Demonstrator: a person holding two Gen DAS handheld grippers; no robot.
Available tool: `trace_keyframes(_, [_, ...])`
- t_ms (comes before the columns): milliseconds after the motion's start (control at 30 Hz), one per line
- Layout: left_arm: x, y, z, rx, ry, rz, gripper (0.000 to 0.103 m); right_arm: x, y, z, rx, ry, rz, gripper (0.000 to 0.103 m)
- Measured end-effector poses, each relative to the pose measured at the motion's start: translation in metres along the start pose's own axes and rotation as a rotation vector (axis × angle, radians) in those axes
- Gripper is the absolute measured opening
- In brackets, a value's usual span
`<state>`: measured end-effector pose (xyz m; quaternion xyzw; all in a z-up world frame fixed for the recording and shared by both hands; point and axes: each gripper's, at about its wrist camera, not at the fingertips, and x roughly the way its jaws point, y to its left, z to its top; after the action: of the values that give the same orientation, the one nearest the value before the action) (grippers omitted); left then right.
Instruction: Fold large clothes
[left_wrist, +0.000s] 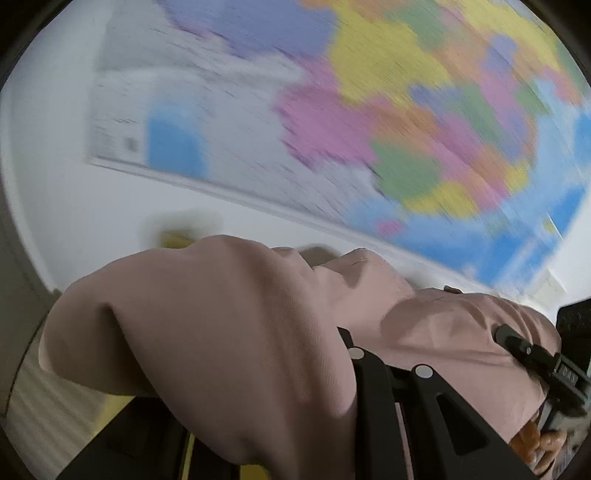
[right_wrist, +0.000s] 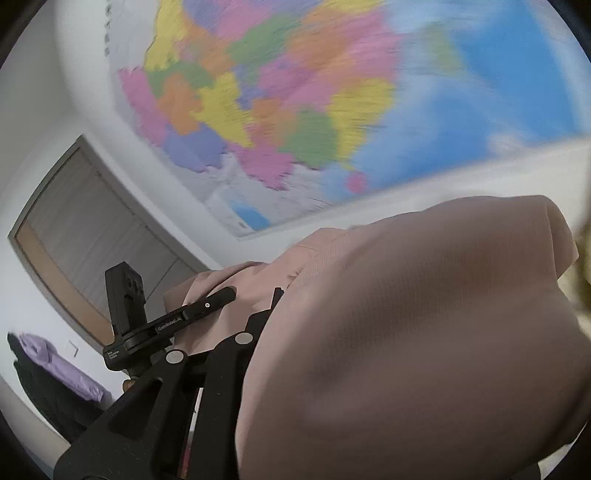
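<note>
A large dusty-pink garment (left_wrist: 221, 325) is held up in the air and drapes over both grippers. In the left wrist view it covers my left gripper (left_wrist: 347, 332), whose fingers are closed on the cloth. My right gripper (left_wrist: 517, 343) shows at the right of that view, also against the cloth. In the right wrist view the same garment (right_wrist: 406, 332) hangs over my right gripper (right_wrist: 273, 299), which is shut on it. My left gripper (right_wrist: 221, 295) shows there at the left, pinching another part of the cloth. Both cameras point up at the wall.
A big coloured wall map (left_wrist: 406, 110) fills the wall ahead, also in the right wrist view (right_wrist: 295, 110). A grey door (right_wrist: 92, 229) is at the left. Purple and dark clothes (right_wrist: 55, 373) lie at the lower left.
</note>
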<state>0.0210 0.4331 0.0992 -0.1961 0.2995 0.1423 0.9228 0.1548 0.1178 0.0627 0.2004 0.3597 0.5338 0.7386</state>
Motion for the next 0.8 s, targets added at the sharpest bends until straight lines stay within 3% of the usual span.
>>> trace_keyframes(167, [-0.005, 0.054, 0.029, -0.037, -0.089, 0.103, 0.015, 0.074, 0.028, 0.014, -0.057, 0.018, 0.071, 0.016])
trace_keyframes(267, [0.008, 0.095, 0.027, -0.064, -0.121, 0.164, 0.016, 0.121, 0.029, 0.000, -0.091, 0.060, 0.076, 0.016])
trace_keyframes(333, [0.029, 0.119, 0.015, -0.090, -0.087, 0.198, 0.016, 0.153, 0.019, -0.015, -0.062, 0.122, 0.066, 0.016])
trace_keyframes(400, [0.060, 0.152, -0.005, -0.124, -0.004, 0.241, 0.016, 0.191, -0.002, -0.043, -0.021, 0.236, 0.032, 0.017])
trace_keyframes(500, [0.099, 0.183, -0.035, -0.169, 0.108, 0.279, 0.017, 0.217, -0.026, -0.074, 0.035, 0.352, 0.027, 0.021])
trace_keyframes(567, [0.104, 0.193, -0.044, -0.193, 0.113, 0.259, 0.023, 0.216, -0.029, -0.086, 0.007, 0.388, 0.019, 0.032])
trace_keyframes(633, [0.104, 0.201, -0.048, -0.214, 0.118, 0.242, 0.026, 0.207, -0.031, -0.087, 0.013, 0.404, 0.024, 0.053])
trace_keyframes(700, [0.105, 0.205, -0.049, -0.214, 0.129, 0.240, 0.029, 0.189, -0.038, -0.085, 0.037, 0.399, 0.044, 0.066])
trace_keyframes(767, [0.106, 0.213, -0.049, -0.238, 0.151, 0.217, 0.049, 0.170, -0.044, -0.082, 0.044, 0.382, 0.033, 0.070])
trace_keyframes(800, [0.109, 0.216, -0.051, -0.246, 0.167, 0.195, 0.050, 0.158, -0.051, -0.079, 0.059, 0.372, 0.024, 0.074])
